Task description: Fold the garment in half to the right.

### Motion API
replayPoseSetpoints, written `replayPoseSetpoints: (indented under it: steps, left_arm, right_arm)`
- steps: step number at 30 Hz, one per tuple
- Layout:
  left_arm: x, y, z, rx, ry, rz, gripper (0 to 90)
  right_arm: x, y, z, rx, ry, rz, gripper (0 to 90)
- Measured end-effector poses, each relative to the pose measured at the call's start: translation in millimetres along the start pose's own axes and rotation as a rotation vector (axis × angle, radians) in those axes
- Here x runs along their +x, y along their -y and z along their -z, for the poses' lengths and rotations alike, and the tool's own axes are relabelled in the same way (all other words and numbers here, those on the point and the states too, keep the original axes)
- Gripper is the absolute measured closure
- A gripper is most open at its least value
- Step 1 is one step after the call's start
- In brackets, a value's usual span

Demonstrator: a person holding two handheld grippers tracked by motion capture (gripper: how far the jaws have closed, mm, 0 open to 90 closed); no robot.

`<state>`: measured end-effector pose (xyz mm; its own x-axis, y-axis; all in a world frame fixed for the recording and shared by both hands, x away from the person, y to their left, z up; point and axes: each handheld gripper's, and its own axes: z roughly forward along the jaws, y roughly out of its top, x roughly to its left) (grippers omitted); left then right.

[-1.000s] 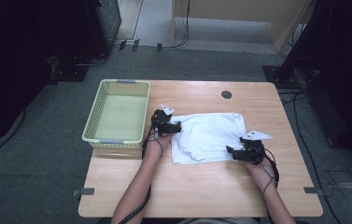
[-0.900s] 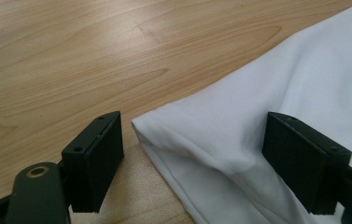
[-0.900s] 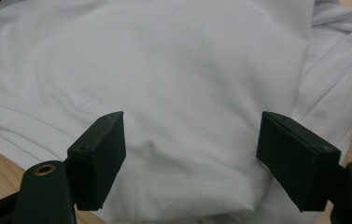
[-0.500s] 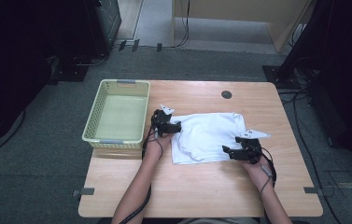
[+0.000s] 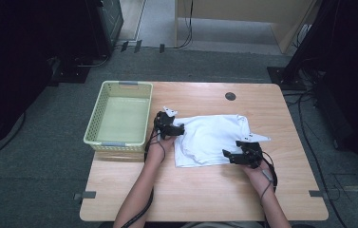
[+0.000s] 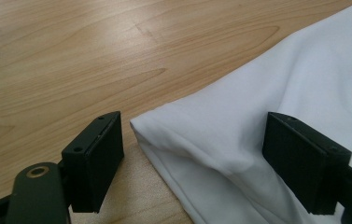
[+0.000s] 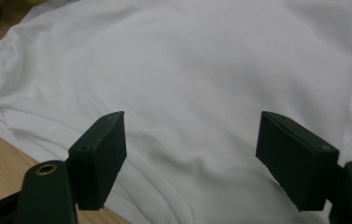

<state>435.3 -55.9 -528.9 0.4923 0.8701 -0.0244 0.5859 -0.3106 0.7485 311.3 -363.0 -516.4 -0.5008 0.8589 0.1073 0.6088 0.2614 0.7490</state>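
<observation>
High view, cloth: a white garment [image 5: 212,139], soft and rumpled, lies roughly folded in the middle of the pale wooden table [image 5: 205,199].
High view, basket: a pale green slatted plastic basket [image 5: 119,118] stands at the table's left side, just beside the left gripper [image 5: 179,129].
High view, right gripper [image 5: 229,156]: sits at the cloth's near right edge.
Left gripper view: jaws spread wide, released, straddling a rounded folded corner of the smooth cloth; grained wood lies beyond.
Right gripper view: jaws apart, gripping nothing, over gently creased white fabric with layered hems.
</observation>
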Motion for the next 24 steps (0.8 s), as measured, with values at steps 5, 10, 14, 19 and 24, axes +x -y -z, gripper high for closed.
replayPoseSetpoints:
  steps: [5, 10, 14, 19, 24]
  left_arm:
    - [0.0, 0.2, 0.2, 0.0, 0.001, -0.001, 20.8]
    - [0.0, 0.2, 0.2, 0.001, 0.001, -0.001, 20.8]
    - [0.1, 0.2, 0.3, 0.001, 0.001, -0.002, 20.8]
    - [0.1, 0.2, 0.3, 0.001, 0.001, -0.002, 20.8]
    - [0.0, 0.2, 0.2, 0.0, 0.001, -0.001, 20.8]
  right_arm:
    - [7.6, -1.3, -3.2, 0.002, -0.011, 0.001, 24.9]
    - [15.6, -3.0, -7.2, 0.005, -0.032, 0.009, 25.0]
    - [19.9, -3.9, -9.2, 0.017, -0.034, 0.018, 24.9]
    - [24.7, -4.9, -10.1, 0.008, -0.027, 0.028, 25.0]
    - [28.8, -5.6, -10.0, -0.001, -0.016, 0.025, 25.0]
